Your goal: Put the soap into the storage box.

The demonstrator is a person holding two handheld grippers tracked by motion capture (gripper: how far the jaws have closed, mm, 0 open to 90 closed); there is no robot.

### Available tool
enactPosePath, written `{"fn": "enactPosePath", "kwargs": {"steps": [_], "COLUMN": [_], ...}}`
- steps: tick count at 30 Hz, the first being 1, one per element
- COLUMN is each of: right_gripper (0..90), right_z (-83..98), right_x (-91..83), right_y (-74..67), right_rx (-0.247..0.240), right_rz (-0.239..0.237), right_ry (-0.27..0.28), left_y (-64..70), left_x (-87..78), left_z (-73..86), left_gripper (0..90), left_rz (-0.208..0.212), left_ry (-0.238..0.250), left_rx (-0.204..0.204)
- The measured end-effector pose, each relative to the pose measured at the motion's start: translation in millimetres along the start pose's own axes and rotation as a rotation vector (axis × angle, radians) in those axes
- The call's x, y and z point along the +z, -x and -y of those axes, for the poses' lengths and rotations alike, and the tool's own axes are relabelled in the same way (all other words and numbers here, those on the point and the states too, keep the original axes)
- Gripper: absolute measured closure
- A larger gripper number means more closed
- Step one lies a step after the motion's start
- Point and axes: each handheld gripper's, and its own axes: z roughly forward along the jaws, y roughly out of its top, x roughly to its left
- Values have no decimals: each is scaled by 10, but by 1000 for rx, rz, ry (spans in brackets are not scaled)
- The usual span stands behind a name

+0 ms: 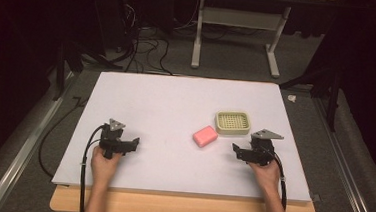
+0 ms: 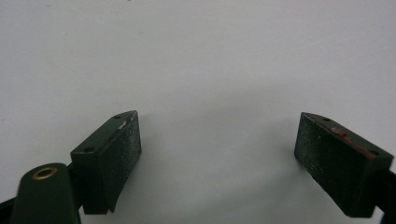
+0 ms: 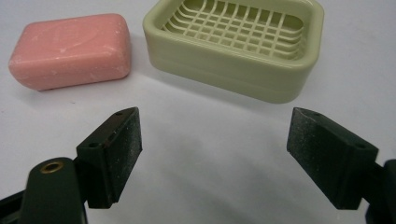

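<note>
A: Right gripper view: the right gripper (image 3: 214, 140), jaws spread wide, grasps nothing. Beyond?

B: Pink rectangular soap bar (image 3: 70, 50) upper left, on the white table (image 3: 210, 186). Just beside it, the pale green plastic soap dish (image 3: 238, 44), its grid bare.

A: The left gripper (image 2: 217, 149)?

B: Spread too, over bare tabletop.

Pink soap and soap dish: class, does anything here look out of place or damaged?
The pink soap lies on the table beside the empty green soap dish, not in it. Its surface shows whitish scuffs. Nothing else stands out.

We see bare tabletop (image 1: 176, 100) around; pink soap (image 1: 205, 136) and dish (image 1: 233, 122) block 11 o'clock of right hand-held gripper (image 1: 240, 151).
</note>
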Motion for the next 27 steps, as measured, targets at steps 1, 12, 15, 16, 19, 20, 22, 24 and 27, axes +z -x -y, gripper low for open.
{"fn": "enactPosePath", "kwargs": {"steps": [1, 12, 15, 16, 19, 20, 22, 24, 27], "right_gripper": [187, 189, 190, 191, 191, 191, 191, 193, 193], "right_z": [-2, -71, -99, -103, -115, -125, -144, -163, -185], "right_x": [-3, -79, -87, -88, -90, -90, -90, -92, -84], "right_y": [-4, -99, -133, -139, -159, -174, -198, -226, -272], "right_rx": [0, -26, -31, -32, -33, -38, -48, -54, -55], "right_rz": [-1, -42, -54, -56, -60, -64, -68, -72, -82], "right_ry": [2, 34, 32, 34, 39, 42, 47, 52, 58], "left_y": [0, -2, -1, -1, -2, -1, -1, -1, -1], "left_x": [0, -1, -1, -1, -1, -1, -1, -1, -1], "left_z": [0, 0, 0, 0, 0, 0, 0, -1, 0], "left_gripper": [151, 151, 151, 151, 151, 151, 151, 151, 151], "left_rz": [0, 0, 0, 0, 0, 0, -1, 0, 0], "left_ry": [0, -2, -2, -2, -2, -2, -1, -2, -2], "left_rx": [0, 2, 2, 2, 1, 2, 2, 1, 2]}}
